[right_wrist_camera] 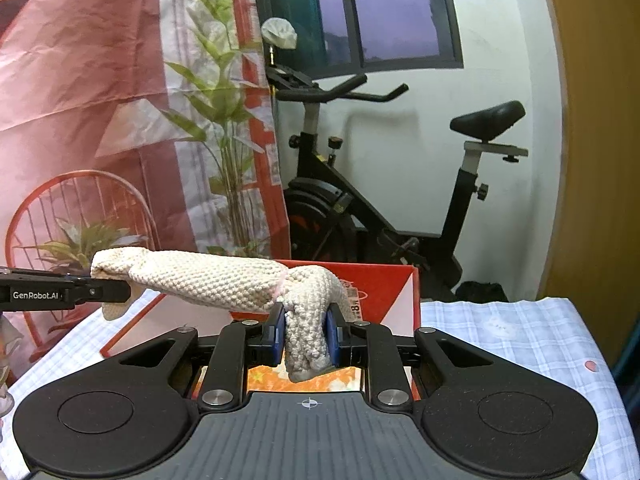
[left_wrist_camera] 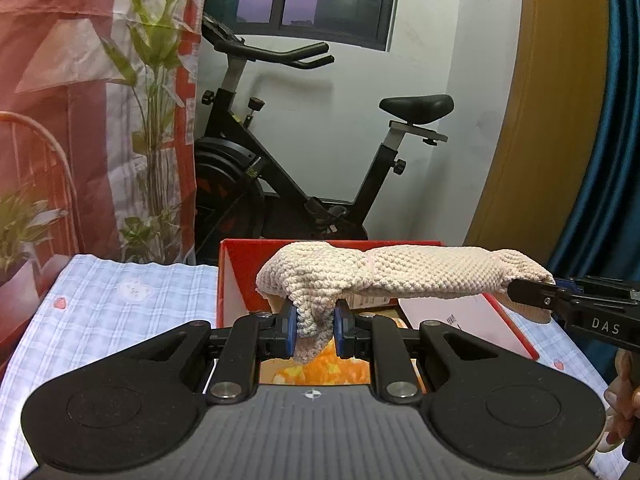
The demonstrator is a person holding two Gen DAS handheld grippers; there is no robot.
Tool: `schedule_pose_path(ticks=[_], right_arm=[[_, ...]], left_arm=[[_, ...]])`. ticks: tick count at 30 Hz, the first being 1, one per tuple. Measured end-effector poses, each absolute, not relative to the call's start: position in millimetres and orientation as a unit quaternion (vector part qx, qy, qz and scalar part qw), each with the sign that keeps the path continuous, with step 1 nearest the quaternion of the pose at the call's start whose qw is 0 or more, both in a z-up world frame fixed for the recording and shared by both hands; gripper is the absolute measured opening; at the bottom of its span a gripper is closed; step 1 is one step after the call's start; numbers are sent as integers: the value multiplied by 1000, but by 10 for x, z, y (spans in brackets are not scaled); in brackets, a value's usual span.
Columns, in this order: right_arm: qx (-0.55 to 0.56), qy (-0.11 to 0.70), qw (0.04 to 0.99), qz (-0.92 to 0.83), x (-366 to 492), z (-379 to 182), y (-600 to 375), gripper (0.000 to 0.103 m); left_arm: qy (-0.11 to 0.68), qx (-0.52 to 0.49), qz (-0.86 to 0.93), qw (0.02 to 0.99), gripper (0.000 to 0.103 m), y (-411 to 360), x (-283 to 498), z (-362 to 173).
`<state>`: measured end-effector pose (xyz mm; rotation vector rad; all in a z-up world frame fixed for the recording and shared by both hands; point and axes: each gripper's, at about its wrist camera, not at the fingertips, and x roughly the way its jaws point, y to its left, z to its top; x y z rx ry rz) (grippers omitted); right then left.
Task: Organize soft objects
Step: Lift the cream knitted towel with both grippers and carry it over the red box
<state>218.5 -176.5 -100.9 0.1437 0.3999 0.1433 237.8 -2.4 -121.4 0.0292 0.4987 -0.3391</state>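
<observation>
A cream knitted cloth (left_wrist_camera: 400,270) hangs stretched between my two grippers, above an open red box (left_wrist_camera: 240,268). My left gripper (left_wrist_camera: 315,328) is shut on one bunched end of it. My right gripper (right_wrist_camera: 306,338) is shut on the other end (right_wrist_camera: 308,320). The cloth spans to the left in the right wrist view (right_wrist_camera: 208,278). The right gripper shows at the right edge of the left wrist view (left_wrist_camera: 532,292), and the left gripper at the left edge of the right wrist view (right_wrist_camera: 112,292). An orange and yellow soft item (left_wrist_camera: 320,368) lies in the box below.
The red box (right_wrist_camera: 384,284) stands on a table with a light blue checked cloth (left_wrist_camera: 120,304). Behind it are an exercise bike (left_wrist_camera: 300,152), a red printed curtain (left_wrist_camera: 80,80) and a plant (right_wrist_camera: 224,120). A wooden door frame (left_wrist_camera: 540,120) is at right.
</observation>
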Motion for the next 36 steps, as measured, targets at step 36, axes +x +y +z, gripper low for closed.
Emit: schedule_pose_path(ticks=[36], right_arm=[[41,340,939,40,3761,-1297,-1768,18]], left_arm=[[368,-9,-147,918,22,-46,3652,-1519]])
